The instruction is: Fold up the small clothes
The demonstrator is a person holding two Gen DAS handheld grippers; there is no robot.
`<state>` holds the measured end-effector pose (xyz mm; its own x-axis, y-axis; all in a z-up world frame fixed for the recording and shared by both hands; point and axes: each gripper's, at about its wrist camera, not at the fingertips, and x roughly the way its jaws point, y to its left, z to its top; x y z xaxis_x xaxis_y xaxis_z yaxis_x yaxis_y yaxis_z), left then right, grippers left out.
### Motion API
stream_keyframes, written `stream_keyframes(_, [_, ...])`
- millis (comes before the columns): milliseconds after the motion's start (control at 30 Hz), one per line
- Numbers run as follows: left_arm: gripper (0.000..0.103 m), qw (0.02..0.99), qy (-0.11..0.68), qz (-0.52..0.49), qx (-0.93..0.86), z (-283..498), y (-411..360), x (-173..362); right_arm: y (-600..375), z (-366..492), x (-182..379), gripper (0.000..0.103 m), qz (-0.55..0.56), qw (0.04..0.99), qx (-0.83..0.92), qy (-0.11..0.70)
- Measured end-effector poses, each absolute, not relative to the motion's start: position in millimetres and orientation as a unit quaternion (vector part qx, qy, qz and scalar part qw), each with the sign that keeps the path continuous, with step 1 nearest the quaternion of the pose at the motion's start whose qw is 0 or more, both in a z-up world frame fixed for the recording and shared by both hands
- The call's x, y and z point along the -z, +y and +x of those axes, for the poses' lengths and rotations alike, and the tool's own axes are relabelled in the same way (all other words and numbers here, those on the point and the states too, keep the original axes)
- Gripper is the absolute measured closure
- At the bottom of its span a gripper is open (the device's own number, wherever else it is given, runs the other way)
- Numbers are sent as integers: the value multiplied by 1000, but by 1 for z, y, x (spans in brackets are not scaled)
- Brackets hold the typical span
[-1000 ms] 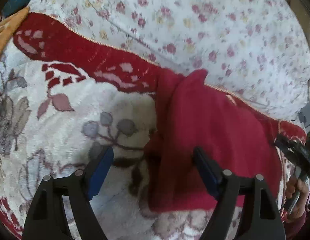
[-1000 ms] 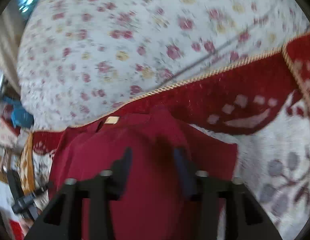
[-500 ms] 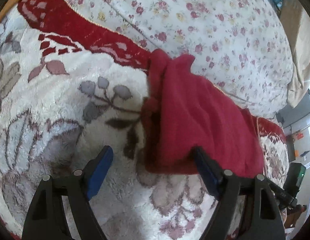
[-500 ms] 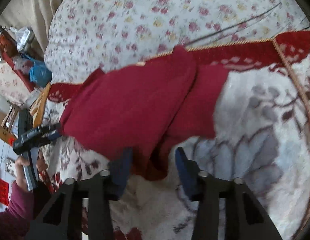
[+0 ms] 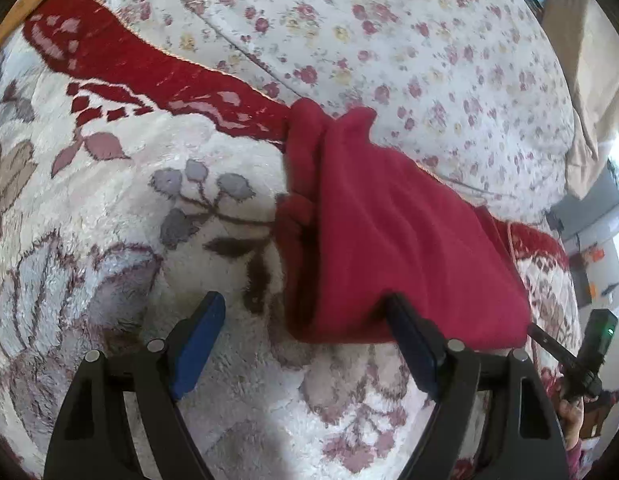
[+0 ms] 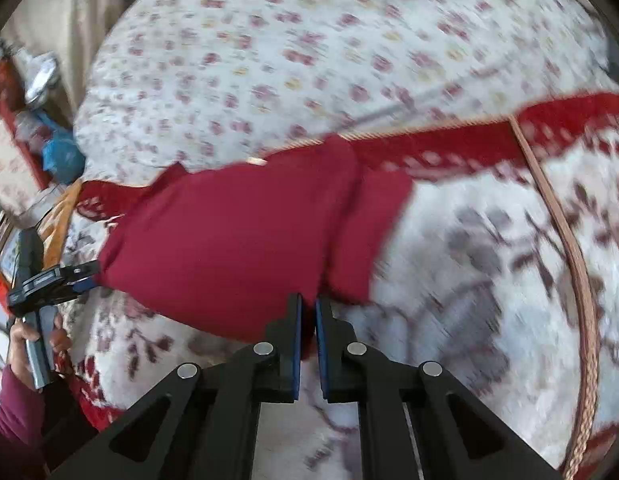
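Right tongs now pinched on red garment edge, left tongs still spread wide, empty

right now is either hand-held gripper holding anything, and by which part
The right hand-held gripper is shut on the red garment, pinching its near bottom edge. The left hand-held gripper is open and holds nothing.

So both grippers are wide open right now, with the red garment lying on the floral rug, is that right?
Not quite. Only the left gripper is wide open. The right gripper is shut on the near edge of the red garment, as the right wrist view shows. The garment does lie on the floral rug.
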<state>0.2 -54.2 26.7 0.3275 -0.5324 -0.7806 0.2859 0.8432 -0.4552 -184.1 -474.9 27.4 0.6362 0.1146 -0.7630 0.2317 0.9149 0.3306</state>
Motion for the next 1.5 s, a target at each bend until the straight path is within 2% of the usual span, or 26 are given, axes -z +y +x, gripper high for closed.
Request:
stream_keyframes(67, [21, 807, 519, -109, 261, -1, -55, -29, -489, -192, -19, 103, 223, 873, 46, 432])
stream_keyframes(167, [21, 805, 516, -98, 277, -5, -59, -30, -513, -210, -28, 101, 287, 870, 39, 398])
stream_keyframes(233, [21, 802, 517, -78, 288, -8, -67, -30, -510, -212, -39, 100, 273, 877, 23, 395])
stream_keyframes(300, [21, 802, 519, -55, 290, -11, -76, -28, -497, -209, -48, 86, 254, 883, 5, 394])
stream_keyframes(367, [25, 804, 517, -32, 292, -14, -82, -27, -479, -200, -52, 52, 241, 886, -20, 395])
stream_keyframes(400, [33, 805, 514, -25, 295, -16, -83, -28, -470, -193, -51, 49, 237, 886, -24, 397])
stream_keyframes(433, [46, 803, 514, -23, 301, -16, -84, -29, -464, -186, -49, 49, 237, 886, -27, 398])
stream_keyframes(500, [52, 803, 515, -17, 299, -16, -84, -29, -454, -167, -37, 49, 244, 879, -32, 408])
stream_keyframes(533, [56, 802, 517, -15, 299, -15, -85, -27, -450, -159, -29, 55, 248, 875, -31, 415])
stream_keyframes(567, [60, 803, 517, -13, 297, -15, -85, -27, -448, -152, -21, 86, 259, 869, -32, 420])
stream_keyframes(600, [76, 803, 517, -12, 297, -14, -86, -28, -449, -149, -17, 94, 267, 866, -28, 421])
stream_keyframes(633, [82, 798, 520, -21, 303, -14, -85, -30, -450, -148, -17, 94, 271, 867, -28, 418])
stream_keyframes(800, [86, 806, 495, -15, 324, -26, -83, -49, -469, -167, -47, 97, 227, 886, 2, 403])
stream_keyframes(933, [86, 792, 535, 7, 293, -19, -84, -30, -479, -167, -25, 97, 243, 868, 8, 434])
stream_keyframes(1033, [85, 794, 531, -4, 296, -19, -80, -35, -476, -169, -28, 95, 242, 866, -1, 437])
stream_keyframes(1067, [83, 798, 525, -10, 297, -20, -78, -38, -477, -172, -35, 87, 243, 868, 2, 434])
stream_keyframes(1100, [79, 799, 524, -17, 295, -21, -76, -40, -479, -174, -44, 82, 240, 869, 15, 434])
stream_keyframes(1133, [72, 801, 525, -24, 287, -20, -73, -43, -480, -176, -49, 66, 236, 870, 26, 432])
stream_keyframes(1167, [68, 805, 521, -28, 283, -21, -72, -46, -482, -178, -59, 56, 231, 876, 35, 423])
stream_keyframes(1233, [52, 817, 508, -28, 271, -22, -71, -55, -483, -176, -76, 54, 228, 887, 33, 399])
stream_keyframes(1300, [46, 824, 496, -33, 271, -22, -73, -66, -482, -164, -83, 51, 227, 891, 28, 392])
stream_keyframes(1400, [29, 840, 474, -57, 258, -17, -74, -82, -475, -122, -83, 46, 212, 891, 20, 400])
stream_keyframes(1500, [26, 849, 481, -65, 208, -1, -81, -81, -473, -72, -62, 46, 215, 875, 28, 432])
